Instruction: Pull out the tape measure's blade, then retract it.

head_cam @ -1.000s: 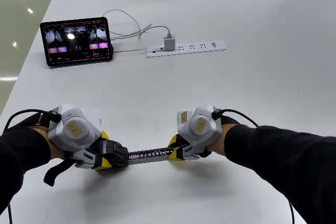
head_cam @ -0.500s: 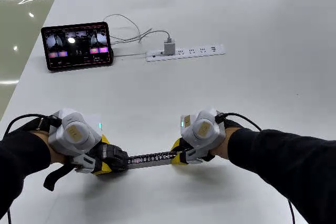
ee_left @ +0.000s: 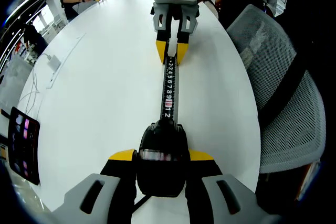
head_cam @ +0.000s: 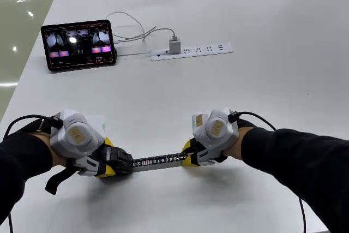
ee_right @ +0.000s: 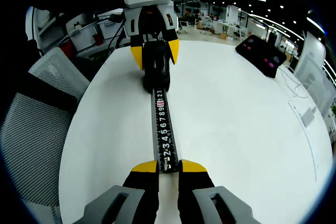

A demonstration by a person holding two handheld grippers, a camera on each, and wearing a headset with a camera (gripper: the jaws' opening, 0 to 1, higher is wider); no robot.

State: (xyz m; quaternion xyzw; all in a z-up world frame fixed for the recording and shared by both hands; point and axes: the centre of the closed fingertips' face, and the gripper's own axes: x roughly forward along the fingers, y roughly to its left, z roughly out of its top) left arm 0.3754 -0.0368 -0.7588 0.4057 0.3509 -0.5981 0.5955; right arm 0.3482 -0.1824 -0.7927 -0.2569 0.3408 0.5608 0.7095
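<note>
The tape measure [head_cam: 116,161] is lying at the near edge of the white table [head_cam: 229,91], its black case sitting between the yellow-tipped jaws of the left gripper [head_cam: 110,161], which are clamping it from both sides. In the left gripper view the case [ee_left: 163,156] is wedged between that gripper's jaws. The blade [head_cam: 159,161] is running flat and straight across to the right gripper [head_cam: 188,159], and its printed numbers are facing up. In the right gripper view, the right gripper [ee_right: 168,167] is pinching the blade's [ee_right: 163,135] free end, jaws closed on it.

Both forearms, in dark sleeves [head_cam: 294,162], are reaching in from the two sides, low over the table, and the grippers are pointing at each other along the blade.

Compared with a second ago, the right gripper is sitting a little farther from the case, and slightly more blade is showing (the camera has also shifted a touch).

Farther back, a tablet [head_cam: 78,43] is standing lit, with a power strip [head_cam: 192,51] beside it.
</note>
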